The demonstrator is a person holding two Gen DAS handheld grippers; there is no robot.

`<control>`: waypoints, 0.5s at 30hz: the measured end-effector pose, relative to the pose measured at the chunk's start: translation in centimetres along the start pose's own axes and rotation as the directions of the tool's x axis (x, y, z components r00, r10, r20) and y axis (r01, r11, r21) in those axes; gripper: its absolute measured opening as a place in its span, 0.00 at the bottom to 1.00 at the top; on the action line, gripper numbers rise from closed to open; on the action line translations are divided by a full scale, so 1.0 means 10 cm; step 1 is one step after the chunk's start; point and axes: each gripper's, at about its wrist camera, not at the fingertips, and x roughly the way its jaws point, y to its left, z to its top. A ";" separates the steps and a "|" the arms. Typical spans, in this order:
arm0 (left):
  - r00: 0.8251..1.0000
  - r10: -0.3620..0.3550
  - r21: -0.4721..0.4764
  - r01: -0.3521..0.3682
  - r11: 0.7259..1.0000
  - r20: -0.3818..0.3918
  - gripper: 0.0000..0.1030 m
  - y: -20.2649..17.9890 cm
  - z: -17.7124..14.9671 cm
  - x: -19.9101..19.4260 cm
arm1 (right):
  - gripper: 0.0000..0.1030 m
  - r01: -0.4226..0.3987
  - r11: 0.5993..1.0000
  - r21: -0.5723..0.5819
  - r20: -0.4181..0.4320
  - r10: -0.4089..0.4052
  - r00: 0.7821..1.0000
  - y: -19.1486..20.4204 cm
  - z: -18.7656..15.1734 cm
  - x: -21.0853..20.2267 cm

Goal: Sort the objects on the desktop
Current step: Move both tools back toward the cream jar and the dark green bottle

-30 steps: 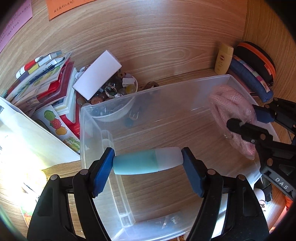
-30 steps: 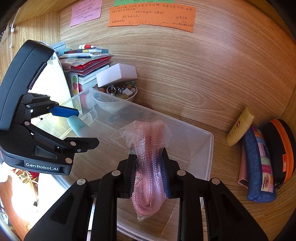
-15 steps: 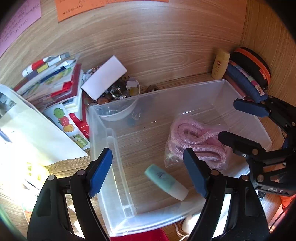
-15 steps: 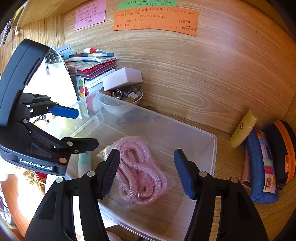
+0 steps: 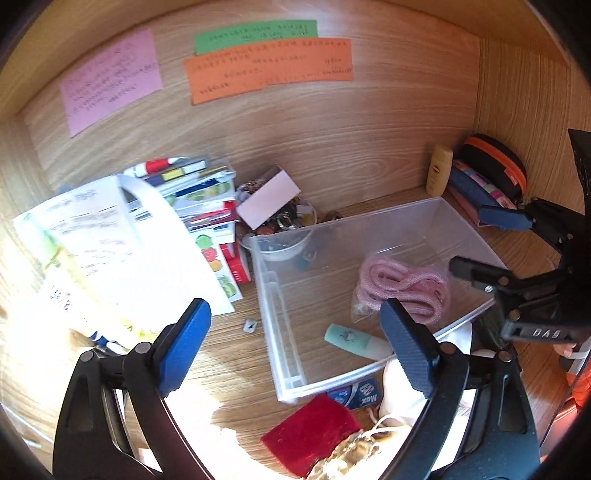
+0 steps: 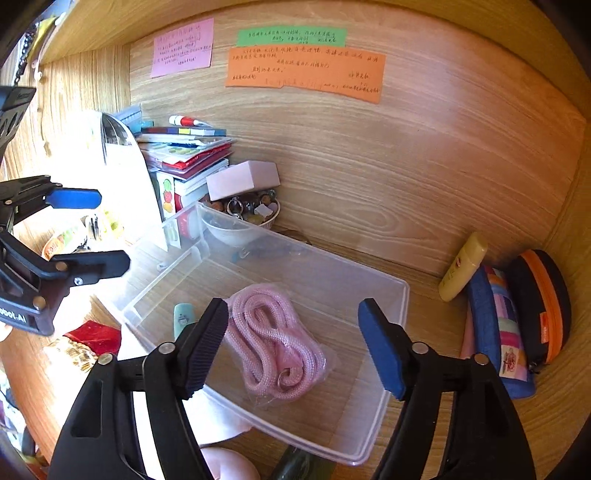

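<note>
Jaws of the left gripper (image 5: 295,347) are opening with nothing between them, above the wooden desk (image 5: 221,354). Right of it, the clear plastic bin (image 6: 402,295) holds a mint-green tube (image 5: 354,341) and a bagged pink rope (image 6: 273,347). The right gripper (image 6: 291,347) hangs over the rope, jaws opening, pads off it.

Pink (image 6: 182,47), green (image 6: 291,36), orange notes (image 6: 304,72) on wooden wall (image 6: 388,155)

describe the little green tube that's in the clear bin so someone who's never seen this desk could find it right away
Find the clear plastic bin on the wooden desk. Two things lie on its floor: a bagged pink rope and, nearer the front wall, the mint-green tube, lying on its side. It is the only smooth, pale green piece there, with a whitish cap end.
</note>
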 end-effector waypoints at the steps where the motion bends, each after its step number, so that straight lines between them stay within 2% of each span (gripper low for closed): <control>1: 1.000 0.006 -0.004 -0.006 1.000 0.005 0.91 0.01 -0.04 -0.04 | 0.69 0.007 1.000 0.003 0.006 -0.007 1.000 -0.01 -0.01 -0.05; 7: 1.000 -0.013 -0.037 0.013 0.999 0.002 0.91 0.10 -0.31 -0.20 | 0.70 0.049 0.998 0.034 0.023 -0.050 0.998 -0.09 -0.17 -0.28; 12: 1.000 -0.011 -0.066 0.011 0.998 0.004 0.91 0.10 -0.62 -0.35 | 0.71 0.095 0.995 0.026 0.004 -0.095 0.995 -0.12 -0.39 -0.38; 15: 0.999 -0.033 -0.079 0.033 0.996 0.007 0.91 0.07 -0.77 -0.47 | 0.71 0.104 0.994 0.032 -0.020 -0.104 0.994 -0.16 -0.52 -0.40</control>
